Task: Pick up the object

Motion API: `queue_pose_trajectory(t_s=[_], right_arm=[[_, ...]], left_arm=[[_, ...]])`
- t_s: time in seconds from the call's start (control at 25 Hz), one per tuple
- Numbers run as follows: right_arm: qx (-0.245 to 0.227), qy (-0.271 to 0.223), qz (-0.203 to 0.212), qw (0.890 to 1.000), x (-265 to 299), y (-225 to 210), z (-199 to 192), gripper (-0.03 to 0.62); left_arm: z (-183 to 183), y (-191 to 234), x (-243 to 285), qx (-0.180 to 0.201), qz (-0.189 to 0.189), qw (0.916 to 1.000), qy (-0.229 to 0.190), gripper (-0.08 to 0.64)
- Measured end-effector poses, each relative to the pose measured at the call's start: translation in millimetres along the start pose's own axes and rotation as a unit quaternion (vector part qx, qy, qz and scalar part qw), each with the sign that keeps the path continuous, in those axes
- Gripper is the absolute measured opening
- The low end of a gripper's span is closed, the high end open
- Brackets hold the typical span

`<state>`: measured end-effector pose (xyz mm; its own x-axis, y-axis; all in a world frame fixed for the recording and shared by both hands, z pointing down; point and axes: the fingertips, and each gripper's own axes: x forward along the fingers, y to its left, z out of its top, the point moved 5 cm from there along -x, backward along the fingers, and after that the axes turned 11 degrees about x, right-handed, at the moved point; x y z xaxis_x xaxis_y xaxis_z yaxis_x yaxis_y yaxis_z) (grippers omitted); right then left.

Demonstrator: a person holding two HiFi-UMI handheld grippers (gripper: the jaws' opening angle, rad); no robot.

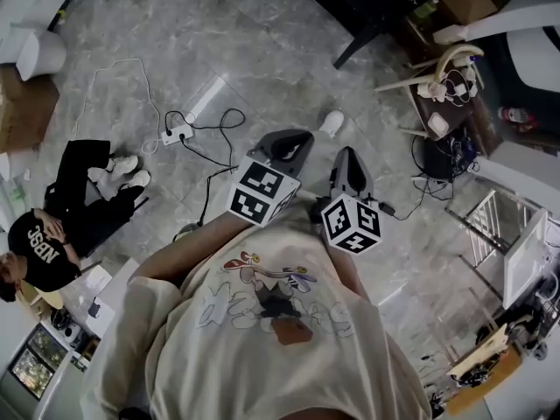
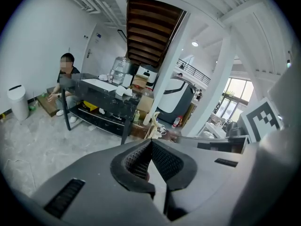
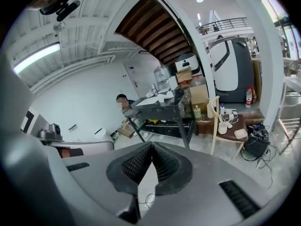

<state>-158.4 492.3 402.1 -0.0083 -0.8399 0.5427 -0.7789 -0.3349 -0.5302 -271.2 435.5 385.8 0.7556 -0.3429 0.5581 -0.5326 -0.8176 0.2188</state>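
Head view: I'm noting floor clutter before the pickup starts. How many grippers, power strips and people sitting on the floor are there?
Grippers: 2 (left gripper, right gripper)
Power strip: 1
Person sitting on the floor: 1
Total: 4

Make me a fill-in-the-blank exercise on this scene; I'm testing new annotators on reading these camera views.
1. The left gripper and the right gripper both have their jaws ____, with nothing between them.
2. In the head view, the white power strip with its cables lies on the ____.
3. The seated person at the left of the head view wears a ____ top.
Missing words: shut; floor; black.
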Motion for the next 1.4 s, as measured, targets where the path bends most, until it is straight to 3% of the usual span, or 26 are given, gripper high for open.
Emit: queue_pose_trajectory(t_s=[0.36,0.76,1.4], right_arm=[[0.002,0.010,0.036,0.999,50,-9,47,0.018],[0.006,0.025,0.040,0.999,112,-48,126,0.018],[0.004,0.041,0.100,0.994,160,-89,221,0.018]], left_arm=[[34,24,46,-0.006,0.030,0.9995,0.009,0.014],[94,42,125,-0.012,0.046,0.9988,0.010,0.014],[170,29,205,0.005,0.080,0.9968,0.004,0.014]])
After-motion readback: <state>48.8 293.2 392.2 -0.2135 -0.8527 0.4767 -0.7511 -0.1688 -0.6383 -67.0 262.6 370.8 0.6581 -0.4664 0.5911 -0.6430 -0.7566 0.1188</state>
